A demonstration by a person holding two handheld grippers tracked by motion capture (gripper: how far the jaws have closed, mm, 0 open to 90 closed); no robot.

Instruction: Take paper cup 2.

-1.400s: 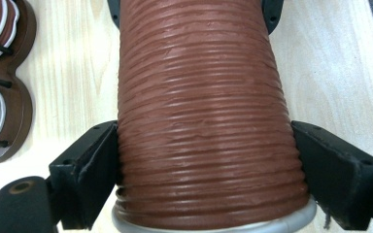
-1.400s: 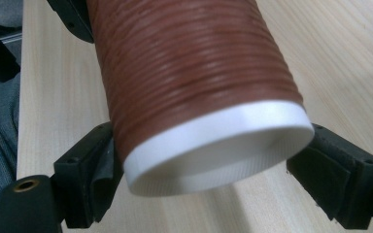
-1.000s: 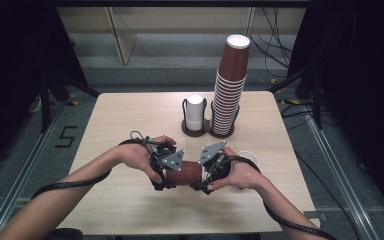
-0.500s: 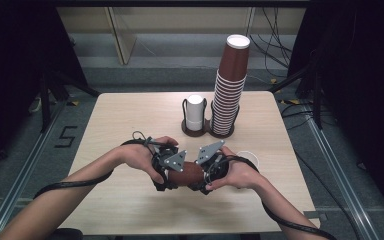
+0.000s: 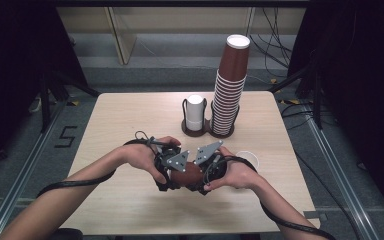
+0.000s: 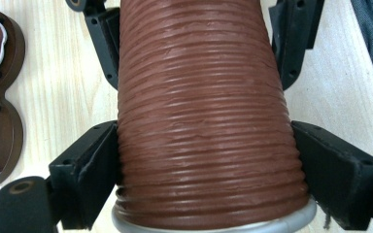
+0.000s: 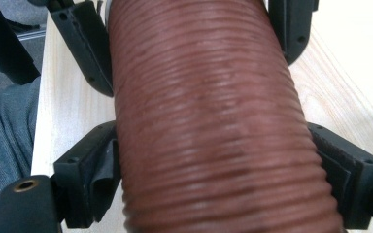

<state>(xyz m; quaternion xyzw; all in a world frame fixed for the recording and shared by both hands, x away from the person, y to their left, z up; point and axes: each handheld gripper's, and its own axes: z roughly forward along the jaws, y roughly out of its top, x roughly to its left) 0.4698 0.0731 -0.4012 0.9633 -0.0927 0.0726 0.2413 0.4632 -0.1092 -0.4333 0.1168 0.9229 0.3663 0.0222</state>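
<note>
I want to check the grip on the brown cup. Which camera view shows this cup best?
The left gripper view: the brown cup shows its ribbed wall and pale rim, with black jaws pressed on both sides. The right gripper view shows the ribbed wall, slightly blurred. In the high view the cup is mostly covered by both grippers.

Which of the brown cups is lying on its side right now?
The brown cup clamped between the left gripper and right gripper; the other brown cups stand nested upright in the tall stack.

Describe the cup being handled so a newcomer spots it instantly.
On the pale wooden table, look at the near edge, below the tall stack of brown paper cups. The lone brown ribbed paper cup lies sideways there, clamped between both tools, unlike the upright stacked ones.
</note>
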